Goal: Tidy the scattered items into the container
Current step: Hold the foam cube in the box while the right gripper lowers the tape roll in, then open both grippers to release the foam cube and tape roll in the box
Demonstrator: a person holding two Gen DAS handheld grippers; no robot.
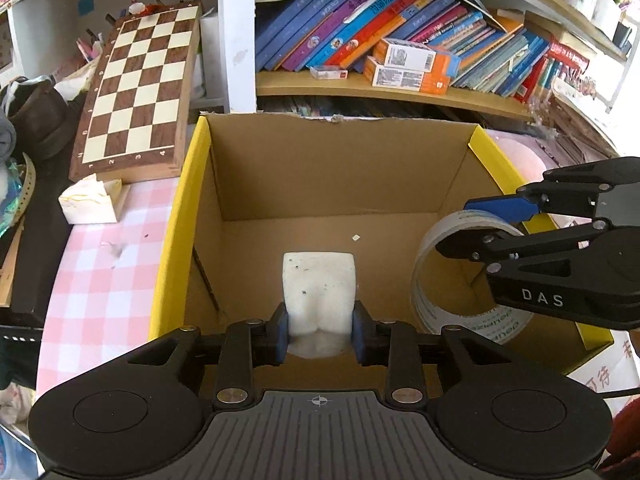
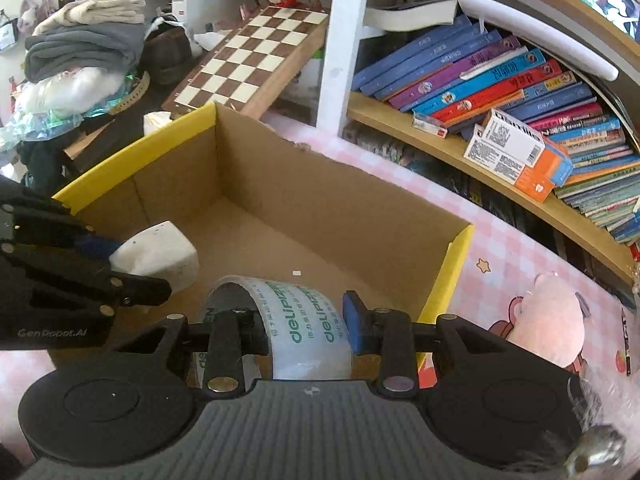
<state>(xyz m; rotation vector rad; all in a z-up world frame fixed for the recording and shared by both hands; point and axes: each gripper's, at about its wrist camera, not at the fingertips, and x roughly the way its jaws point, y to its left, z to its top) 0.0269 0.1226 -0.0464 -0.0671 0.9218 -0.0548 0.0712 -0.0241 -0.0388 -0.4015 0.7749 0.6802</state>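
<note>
An open cardboard box (image 1: 176,240) with yellow rims stands on a pink checked cloth, its floor bare apart from a tiny scrap. My left gripper (image 1: 320,328) hangs over the box's near side, its blue pads pressed into the waist of a white foam block (image 1: 318,284) that points down into the box. At the right, my right gripper (image 1: 460,226) is shut on the wall of a clear tape roll (image 1: 424,280), one finger inside the ring. In the right wrist view the tape roll (image 2: 304,312) with green print sits in that gripper (image 2: 306,320), with the foam block (image 2: 160,252) and box (image 2: 132,148) to its left.
A wooden chessboard (image 1: 136,92) leans behind the box's left corner. A shelf of slanted books (image 1: 400,40) runs behind. A small white carton (image 1: 90,202) lies left of the box. A pink plush toy (image 2: 552,320) sits right of the box; folded clothes (image 2: 84,48) are piled far left.
</note>
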